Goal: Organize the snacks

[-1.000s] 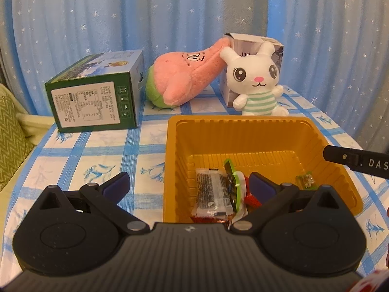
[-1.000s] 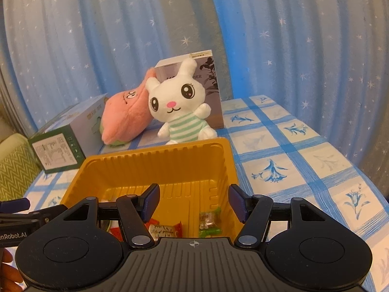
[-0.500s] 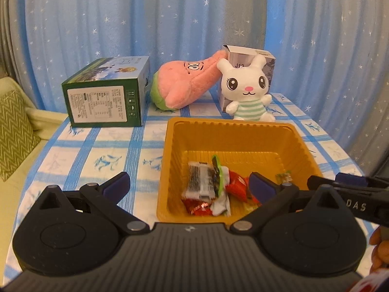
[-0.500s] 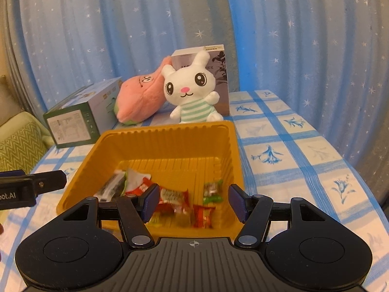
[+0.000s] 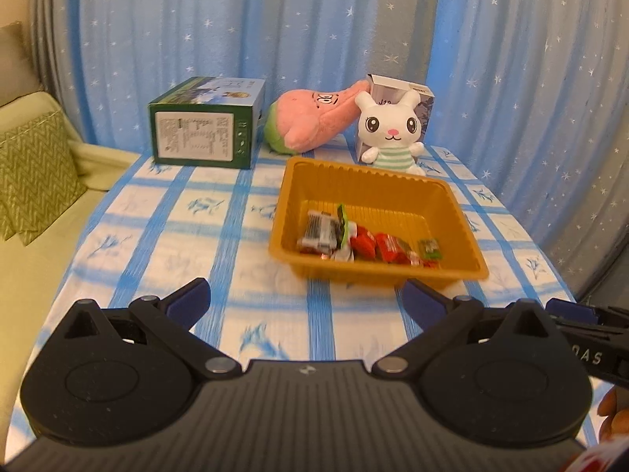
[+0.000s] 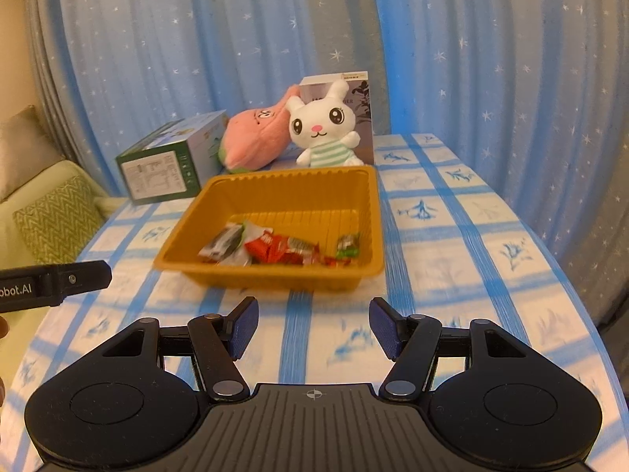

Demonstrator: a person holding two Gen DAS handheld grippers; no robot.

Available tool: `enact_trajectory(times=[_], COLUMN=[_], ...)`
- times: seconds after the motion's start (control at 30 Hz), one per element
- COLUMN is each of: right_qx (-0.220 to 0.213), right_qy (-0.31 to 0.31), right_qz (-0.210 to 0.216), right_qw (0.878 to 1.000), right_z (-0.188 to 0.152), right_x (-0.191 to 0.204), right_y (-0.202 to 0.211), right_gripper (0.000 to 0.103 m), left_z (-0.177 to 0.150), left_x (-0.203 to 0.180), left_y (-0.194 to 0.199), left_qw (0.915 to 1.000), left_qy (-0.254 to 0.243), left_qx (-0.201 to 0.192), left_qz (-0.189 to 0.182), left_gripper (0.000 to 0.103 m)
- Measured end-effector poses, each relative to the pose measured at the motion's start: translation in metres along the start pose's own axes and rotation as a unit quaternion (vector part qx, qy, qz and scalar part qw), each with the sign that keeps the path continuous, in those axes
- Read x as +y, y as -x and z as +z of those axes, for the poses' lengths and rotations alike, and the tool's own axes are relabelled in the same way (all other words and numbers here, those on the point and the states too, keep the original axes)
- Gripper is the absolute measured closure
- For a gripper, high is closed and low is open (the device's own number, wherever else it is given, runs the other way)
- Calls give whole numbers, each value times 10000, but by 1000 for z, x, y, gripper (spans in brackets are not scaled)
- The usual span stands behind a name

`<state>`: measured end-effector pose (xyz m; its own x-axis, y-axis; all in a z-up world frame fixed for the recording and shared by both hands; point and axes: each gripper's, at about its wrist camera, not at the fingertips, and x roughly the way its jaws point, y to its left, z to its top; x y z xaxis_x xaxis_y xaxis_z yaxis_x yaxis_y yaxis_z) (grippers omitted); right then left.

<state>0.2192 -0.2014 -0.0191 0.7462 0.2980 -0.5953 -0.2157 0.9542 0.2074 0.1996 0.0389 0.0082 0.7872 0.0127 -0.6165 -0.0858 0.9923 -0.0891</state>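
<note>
The snacks (image 6: 275, 249) lie together in the near part of the yellow tray (image 6: 283, 187), which stands on the blue checked tablecloth (image 6: 452, 244) near the middle of the table: several red wrappers, one grey and white packet (image 5: 320, 230) and a small green sweet (image 6: 348, 246) at the right end of the heap. I see no loose snack on the cloth around the tray in either view, so I judge that the collecting is finished or almost finished; perhaps only some tidying inside the tray is left. The left gripper (image 5: 304, 301) is wide open and holds nothing; it is above the cloth, apart from the near rim of the tray. The right gripper (image 6: 313, 328) is open too, less wide, also with nothing between its pads and touching nothing. Behind the tray are a white rabbit toy (image 6: 324, 129), a pink plush (image 6: 255, 139) and a green box (image 6: 173, 165).
</note>
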Motion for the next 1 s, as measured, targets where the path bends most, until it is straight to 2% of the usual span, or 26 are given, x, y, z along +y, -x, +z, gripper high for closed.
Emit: enact_trajectory(times=[0.33, 0.53, 1.0], right_qx=[56, 144, 108], right_qy=[34, 61, 123], right_qz=[79, 79, 94], right_qw=[9999, 9998, 9998], right_z=[-26, -43, -60], right_x=[15, 22, 27], right_y=[74, 105, 158], right_gripper=[40, 41, 41], left_z=[-42, -60, -73], left_x=[-4, -11, -23], left_y=[74, 105, 157], left_qw=[9998, 9997, 9998], left_qy=[119, -12, -80], left_qx=[121, 98, -67], left_qz=[91, 227, 158], left_gripper=[0, 0, 0])
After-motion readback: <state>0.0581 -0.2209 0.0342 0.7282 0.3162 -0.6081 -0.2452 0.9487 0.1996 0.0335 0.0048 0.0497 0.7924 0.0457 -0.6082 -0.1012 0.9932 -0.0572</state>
